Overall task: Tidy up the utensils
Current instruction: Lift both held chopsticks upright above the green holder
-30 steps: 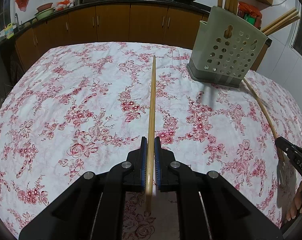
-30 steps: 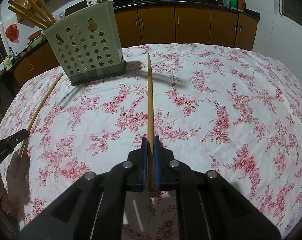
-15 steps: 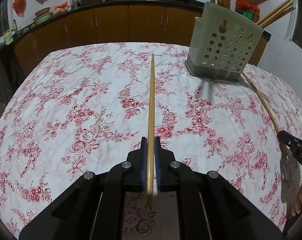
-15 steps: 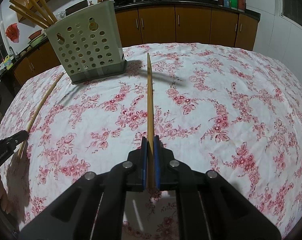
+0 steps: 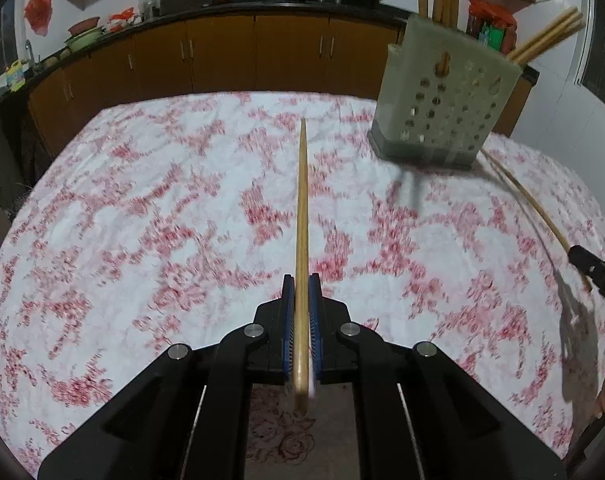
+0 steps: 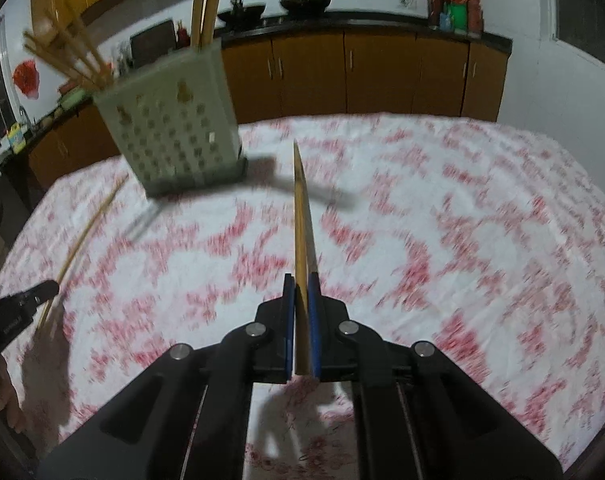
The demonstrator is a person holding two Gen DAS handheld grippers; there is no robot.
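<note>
The left gripper was found clenched on a wooden chopstick, the stick pinched between its blue-padded fingers and running straight ahead over the table, which carried a white cloth printed with red flowers. The chopstick's far tip pointed toward the brown cabinets along the back wall, and its near end stuck out behind the pads. To the right of that stick stood a pale green perforated utensil holder, upright on the cloth near the far edge of the table, with several chopsticks already standing in it and leaning out over its rim. Further right, in the left wrist view, the right gripper's black tip showed at the frame edge with a second chopstick reaching from it toward the holder's base.

The right wrist view confirmed this: the right gripper was closed tight on that second chopstick, held clear of the cloth, with its tip just to the right of the holder. At the left edge of this view the left gripper's tip appeared with its own stick. Both views were motion-blurred, so finer detail of the cloth and the holder could not be established.
</note>
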